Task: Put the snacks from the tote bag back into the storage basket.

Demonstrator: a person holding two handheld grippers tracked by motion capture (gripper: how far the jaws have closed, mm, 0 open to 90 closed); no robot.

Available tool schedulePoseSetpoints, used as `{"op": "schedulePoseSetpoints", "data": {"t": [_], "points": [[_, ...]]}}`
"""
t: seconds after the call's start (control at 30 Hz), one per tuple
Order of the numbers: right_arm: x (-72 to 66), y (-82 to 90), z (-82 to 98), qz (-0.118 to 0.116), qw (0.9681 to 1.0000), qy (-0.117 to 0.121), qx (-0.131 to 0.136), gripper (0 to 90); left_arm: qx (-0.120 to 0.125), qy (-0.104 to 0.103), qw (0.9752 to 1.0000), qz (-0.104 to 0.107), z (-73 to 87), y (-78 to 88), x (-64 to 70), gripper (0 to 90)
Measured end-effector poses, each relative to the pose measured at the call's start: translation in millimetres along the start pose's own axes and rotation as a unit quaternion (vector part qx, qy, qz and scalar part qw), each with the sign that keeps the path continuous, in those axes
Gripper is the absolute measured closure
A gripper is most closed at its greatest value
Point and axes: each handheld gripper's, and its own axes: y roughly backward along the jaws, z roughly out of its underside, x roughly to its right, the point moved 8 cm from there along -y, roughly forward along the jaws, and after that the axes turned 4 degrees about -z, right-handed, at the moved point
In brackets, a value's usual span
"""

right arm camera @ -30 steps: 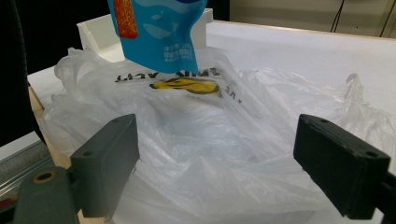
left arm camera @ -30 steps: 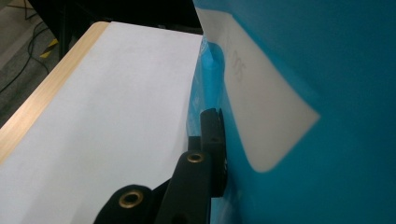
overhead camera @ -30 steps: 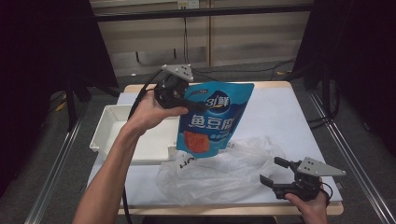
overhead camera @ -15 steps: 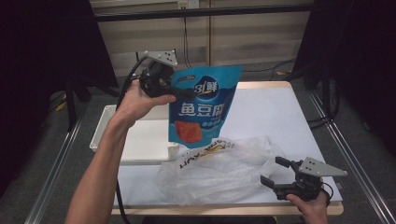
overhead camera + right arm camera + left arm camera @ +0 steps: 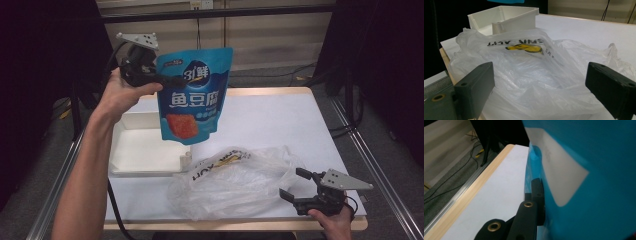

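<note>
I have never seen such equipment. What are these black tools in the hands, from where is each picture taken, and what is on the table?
There is no robot arm here. A person holds a hand tool with two black jaws, called a gripper, in each hand.

The high view comes from a fixed camera above the table. The other two pictures come from small cameras riding on the grippers, looking along their jaws.

The left gripper is shut on the edge of a blue snack pouch and holds it in the air above the table. Its own view shows the pouch very close.

The right gripper, near the front edge, has just been opening. Its jaws stand wide apart, with nothing pressed between them, facing a crumpled clear plastic bag that lies on the table. A white tray lies at the left.
</note>
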Motion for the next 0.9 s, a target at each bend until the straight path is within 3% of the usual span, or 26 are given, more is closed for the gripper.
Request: {"op": "schedulePoseSetpoints", "data": {"t": [0.1, 0.33, 0.9], "points": [[-0.5, -0.3, 0.0, 0.0, 1.0, 0.0, 0.0, 8.3, 0.003, 0.014, 0.9998, -0.016, 3.8, 6.8, -9.1, 90.0], [-0.7, -1.7, 0.4, -0.003, 1.0, 0.001, -0.001, 8.2, -0.001, 0.032, 0.9991, -0.03, 17.1, 17.9, -25.3, 90.0], [-0.3, -1.4, 0.0, -0.002, 1.0, 0.0, 0.0, 8.3, 0.004, 0.054, 0.9963, -0.067, 39.6, 45.3, -58.6, 90.0]]}}
